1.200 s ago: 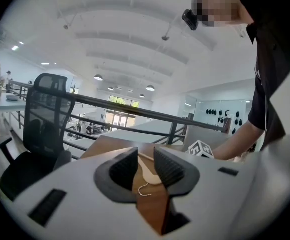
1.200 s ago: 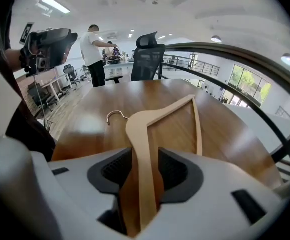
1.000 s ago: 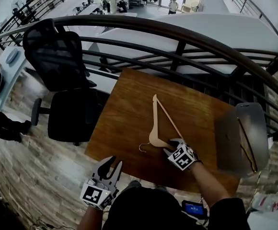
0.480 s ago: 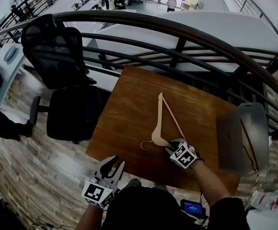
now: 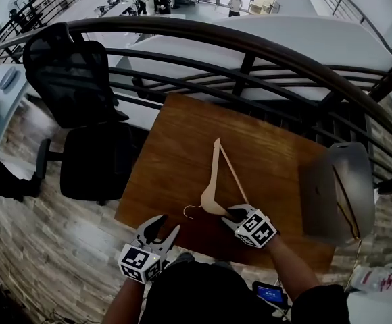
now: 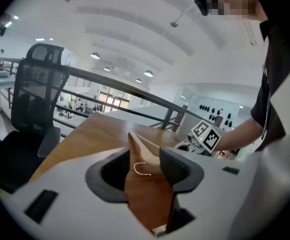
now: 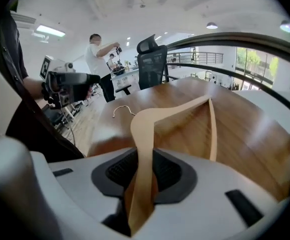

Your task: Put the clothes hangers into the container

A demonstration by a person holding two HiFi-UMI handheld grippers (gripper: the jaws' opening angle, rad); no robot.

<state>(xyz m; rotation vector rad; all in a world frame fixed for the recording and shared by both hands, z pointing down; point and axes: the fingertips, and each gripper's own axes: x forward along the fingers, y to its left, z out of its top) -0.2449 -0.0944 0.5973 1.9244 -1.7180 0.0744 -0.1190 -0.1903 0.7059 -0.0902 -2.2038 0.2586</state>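
Jaws of the right gripper (image 7: 144, 173), bottom centre of the head view, have just been closing and clamp one arm of the hanger (image 7: 144, 134), which stretches up-frame over the worktop (image 5: 182, 147). At lower left, the left gripper (image 6: 145, 168) has jaws just opening, empty.

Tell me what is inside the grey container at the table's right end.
One wooden hanger lies inside the grey container, its thin arms showing against the inner wall. The rest of the interior is dim, so whether anything else lies beneath it cannot be told.
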